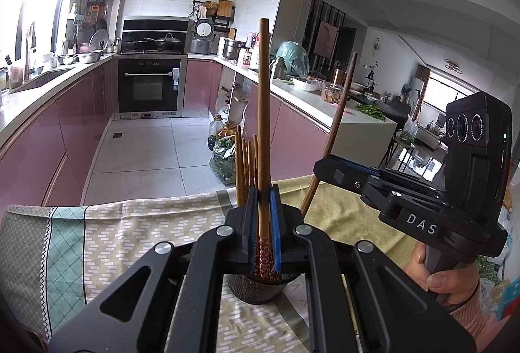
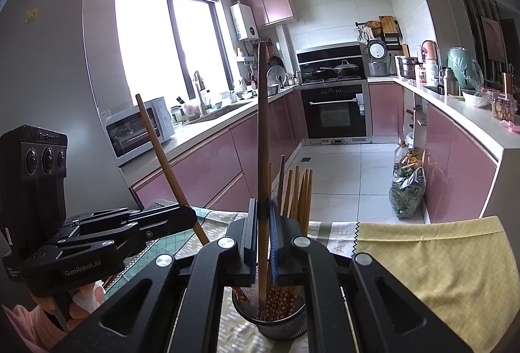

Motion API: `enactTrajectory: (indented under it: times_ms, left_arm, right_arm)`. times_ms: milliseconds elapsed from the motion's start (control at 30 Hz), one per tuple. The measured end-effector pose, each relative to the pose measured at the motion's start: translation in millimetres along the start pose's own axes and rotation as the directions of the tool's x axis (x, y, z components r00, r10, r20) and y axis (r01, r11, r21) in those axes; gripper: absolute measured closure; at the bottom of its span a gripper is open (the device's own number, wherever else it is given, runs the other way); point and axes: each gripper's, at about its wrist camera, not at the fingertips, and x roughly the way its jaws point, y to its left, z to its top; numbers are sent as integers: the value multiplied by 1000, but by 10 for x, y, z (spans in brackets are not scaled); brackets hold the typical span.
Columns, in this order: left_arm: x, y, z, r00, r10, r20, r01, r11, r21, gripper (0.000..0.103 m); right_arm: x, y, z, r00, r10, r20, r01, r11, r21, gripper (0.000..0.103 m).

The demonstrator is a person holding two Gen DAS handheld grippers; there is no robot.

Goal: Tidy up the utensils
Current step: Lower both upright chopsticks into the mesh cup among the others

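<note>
Over the mesh holder (image 1: 256,289), my left gripper (image 1: 264,224) and right gripper (image 2: 263,242) each pinch one chopstick (image 1: 264,112) (light, stiff, slippery); I'd grip mid-shaft.

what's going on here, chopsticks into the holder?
A person holds a gripper in each hand. The left gripper is shut on one chopstick, the right gripper on another chopstick. Both sticks stand nearly upright with their lower ends in the mesh holder, which sits on the tablecloth and already has several chopsticks.
</note>
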Motion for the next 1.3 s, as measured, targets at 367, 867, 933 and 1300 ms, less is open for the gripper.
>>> enactTrajectory:
  times_ms: [367, 867, 933, 1300]
  left_arm:
    - [63, -12, 27, 1000, 2, -13, -2, 1000, 5, 95]
    - [205, 18, -17, 999, 16, -39, -15, 1000, 13, 95]
    - [216, 20, -25, 999, 15, -43, -15, 1000, 10, 95]
    - [293, 23, -41, 998, 22, -56, -22, 1000, 11, 95]
  right_arm:
    - [25, -45, -13, 1000, 3, -18, -2, 1000, 4, 97]
    - [117, -76, -46, 999, 5, -44, -5, 1000, 13, 97]
    - [127, -86, -53, 999, 5, -47, -5, 1000, 15, 97]
    - [154, -103, -104, 998, 5, -61, -4, 1000, 18, 97]
